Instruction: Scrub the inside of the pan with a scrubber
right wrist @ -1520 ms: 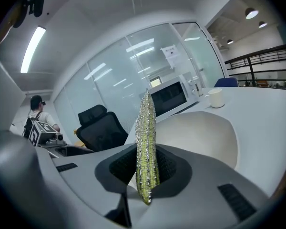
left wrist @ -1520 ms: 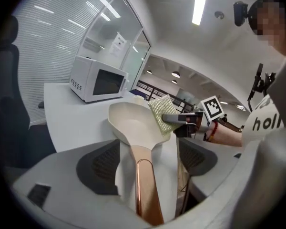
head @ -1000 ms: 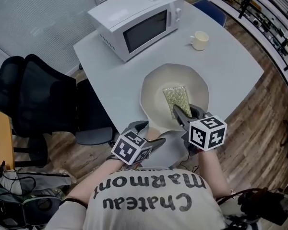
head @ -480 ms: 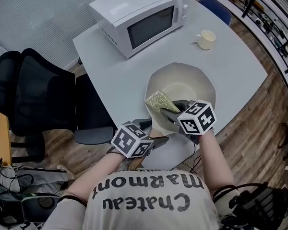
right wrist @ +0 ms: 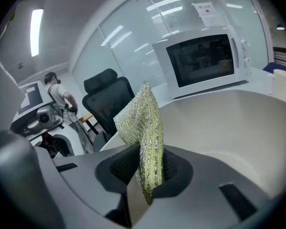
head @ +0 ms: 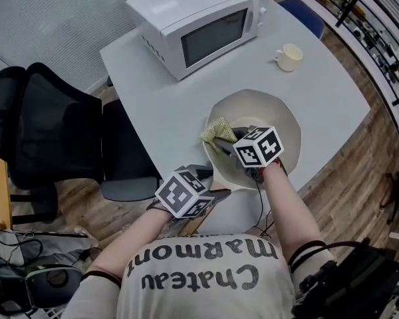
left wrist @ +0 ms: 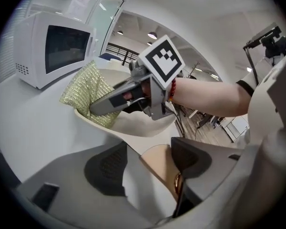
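In the head view, the right gripper covers the near part of the pan. The handle shows clearly only in the left gripper view. The pan sits at the near edge of a pale surface, with a microwave and a cup farther back. A black chair stands at the left on a wood floor. I see the right gripper pinching the scrubber at the pan's left rim. The left gripper has just been closing; its jaws stand apart around the handle.
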`<state>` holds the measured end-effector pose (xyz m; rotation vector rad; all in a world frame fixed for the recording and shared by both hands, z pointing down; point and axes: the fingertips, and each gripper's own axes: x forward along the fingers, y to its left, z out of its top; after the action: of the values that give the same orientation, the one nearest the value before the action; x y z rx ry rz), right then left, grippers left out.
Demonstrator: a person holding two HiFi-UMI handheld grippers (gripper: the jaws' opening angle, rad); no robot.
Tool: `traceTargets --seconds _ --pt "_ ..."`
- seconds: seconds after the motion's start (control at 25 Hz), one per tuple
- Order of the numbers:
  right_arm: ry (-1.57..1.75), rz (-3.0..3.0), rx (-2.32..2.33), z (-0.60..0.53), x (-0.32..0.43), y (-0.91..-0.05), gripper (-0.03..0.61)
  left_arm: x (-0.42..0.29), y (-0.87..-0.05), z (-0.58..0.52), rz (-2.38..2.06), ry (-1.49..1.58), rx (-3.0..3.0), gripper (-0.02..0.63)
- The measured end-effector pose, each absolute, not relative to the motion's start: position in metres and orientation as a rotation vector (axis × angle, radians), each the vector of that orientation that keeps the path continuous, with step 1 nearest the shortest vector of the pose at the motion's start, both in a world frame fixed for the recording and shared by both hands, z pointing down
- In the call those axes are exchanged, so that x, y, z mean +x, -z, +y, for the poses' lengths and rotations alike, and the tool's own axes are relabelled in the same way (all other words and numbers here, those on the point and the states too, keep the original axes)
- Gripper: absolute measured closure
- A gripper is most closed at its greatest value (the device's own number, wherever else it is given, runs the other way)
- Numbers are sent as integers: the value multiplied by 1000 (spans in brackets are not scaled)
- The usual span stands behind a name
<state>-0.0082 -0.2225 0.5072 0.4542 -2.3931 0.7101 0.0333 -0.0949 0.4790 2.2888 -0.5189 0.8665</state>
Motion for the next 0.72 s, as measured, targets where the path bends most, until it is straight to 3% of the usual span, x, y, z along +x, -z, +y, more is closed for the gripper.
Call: traceTargets --seconds 0.72 --pt "-1055 -2302 965 -315 18 -523 520 32 -480 -94 -462 -934 2318 311"
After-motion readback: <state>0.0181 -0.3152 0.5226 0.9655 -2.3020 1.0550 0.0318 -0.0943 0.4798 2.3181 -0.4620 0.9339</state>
